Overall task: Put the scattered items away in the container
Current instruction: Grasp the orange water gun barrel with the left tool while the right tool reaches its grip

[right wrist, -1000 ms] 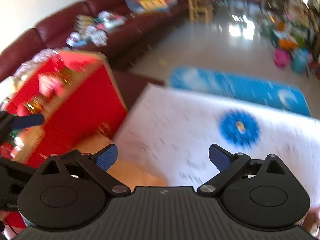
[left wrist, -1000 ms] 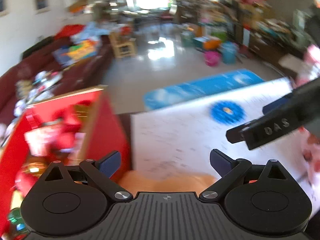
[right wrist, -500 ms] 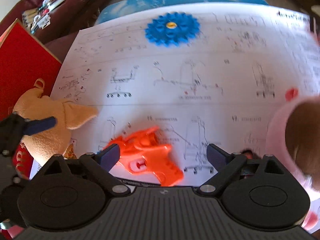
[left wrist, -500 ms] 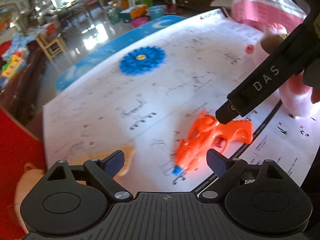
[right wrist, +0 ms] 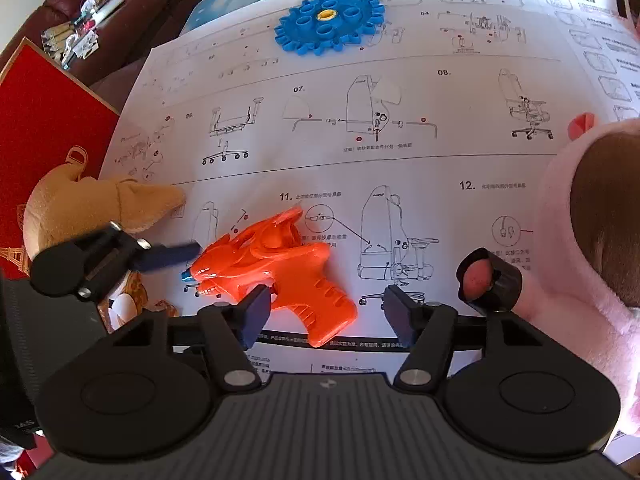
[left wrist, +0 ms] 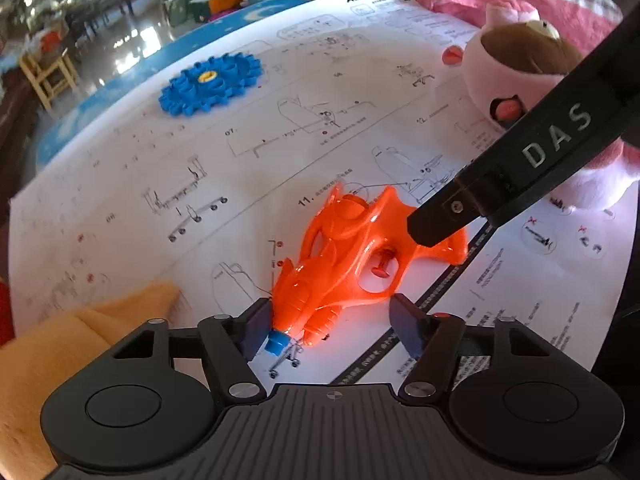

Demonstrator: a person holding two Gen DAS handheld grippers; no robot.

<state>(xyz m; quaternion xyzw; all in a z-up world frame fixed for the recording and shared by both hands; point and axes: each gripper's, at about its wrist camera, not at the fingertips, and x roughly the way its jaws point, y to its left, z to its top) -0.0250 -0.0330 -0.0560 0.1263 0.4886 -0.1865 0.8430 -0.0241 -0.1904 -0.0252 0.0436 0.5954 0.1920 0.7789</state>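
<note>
An orange toy water gun [left wrist: 348,256] [right wrist: 280,272] lies on a large white instruction sheet [left wrist: 280,152]. My left gripper [left wrist: 330,330] points down over its blue-tipped nozzle end. Its jaws are closing: the left pad is at the barrel, the right pad stands clear. My right gripper [right wrist: 328,312] hangs over the gun's handle with its jaws closing too; the handle lies between them and the right pad is well apart. In the right wrist view the left gripper's finger [right wrist: 168,256] reaches the nozzle. The red box [right wrist: 48,120] stands at the left.
A blue toy gear [left wrist: 212,88] [right wrist: 328,24] lies at the far side of the sheet. A pink and brown plush [left wrist: 520,64] [right wrist: 592,220] sits at the right, and a yellow plush [left wrist: 80,332] [right wrist: 92,208] lies beside the red box. A person's fingertip [right wrist: 480,280] shows in a black ring.
Both grippers have tipped downward and dropped from facing the room to hanging right over the orange gun. Both pairs of jaws have narrowed around it.
</note>
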